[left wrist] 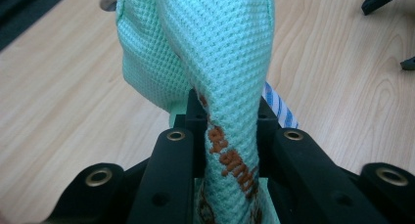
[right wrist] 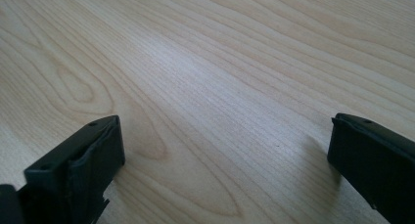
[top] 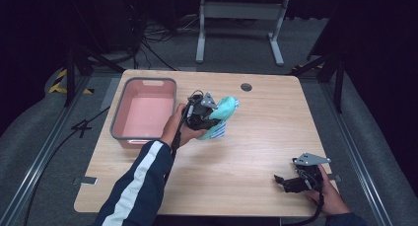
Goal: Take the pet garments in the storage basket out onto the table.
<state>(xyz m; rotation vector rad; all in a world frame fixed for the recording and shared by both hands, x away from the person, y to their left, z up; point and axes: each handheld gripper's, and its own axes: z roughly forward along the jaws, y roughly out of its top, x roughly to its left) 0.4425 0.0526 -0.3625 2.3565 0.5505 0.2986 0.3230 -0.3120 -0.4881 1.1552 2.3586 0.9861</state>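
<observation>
Across the pale wooden table (top: pixel 246 152) we see a mint-green waffle-weave cloth (left wrist: pixel 215 62) pinched between our left gripper (top: pixel 209 112) jaws beside the pink, grey-rimmed plastic bin (top: pixel 143 112); our right gripper (top: pixel 286 181) rests spread wide, well apart.

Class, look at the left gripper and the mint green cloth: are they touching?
Touching. The left gripper view shows the left gripper with both black jaws pressed against the mint green cloth, a fold pinched between them.
</observation>
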